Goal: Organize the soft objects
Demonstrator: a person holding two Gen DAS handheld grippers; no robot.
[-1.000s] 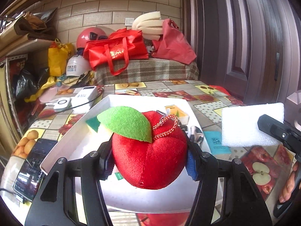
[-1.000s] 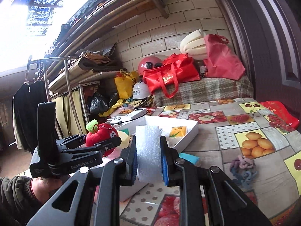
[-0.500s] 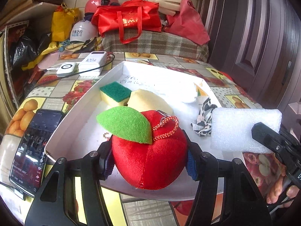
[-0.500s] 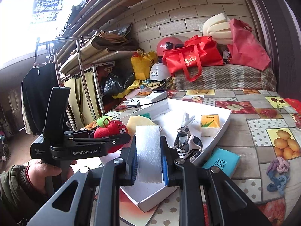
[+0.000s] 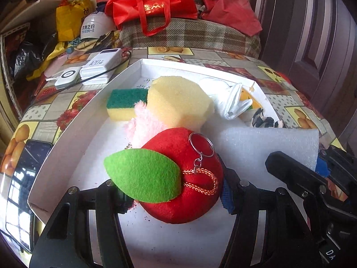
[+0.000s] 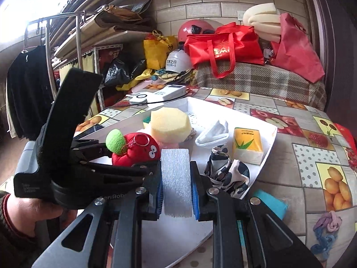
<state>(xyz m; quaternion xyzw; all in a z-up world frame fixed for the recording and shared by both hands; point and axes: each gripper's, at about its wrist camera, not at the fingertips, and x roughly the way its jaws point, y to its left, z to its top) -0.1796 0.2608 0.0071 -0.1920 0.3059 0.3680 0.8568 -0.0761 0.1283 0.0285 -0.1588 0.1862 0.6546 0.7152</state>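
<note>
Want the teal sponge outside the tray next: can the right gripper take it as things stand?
Probably not yet: the right gripper is shut on the white foam block. The teal sponge lies unobstructed beside the tray.

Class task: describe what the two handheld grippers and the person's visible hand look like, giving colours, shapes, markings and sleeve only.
Both grippers are black plastic with silver screws. The right gripper has blue pads on its fingers and triangular cut-outs in its arms. The left gripper has a grey-sided body with small white lettering, partly reading "GenRob". The bare left hand shows a dark sleeve with a red cuff edge.
</note>
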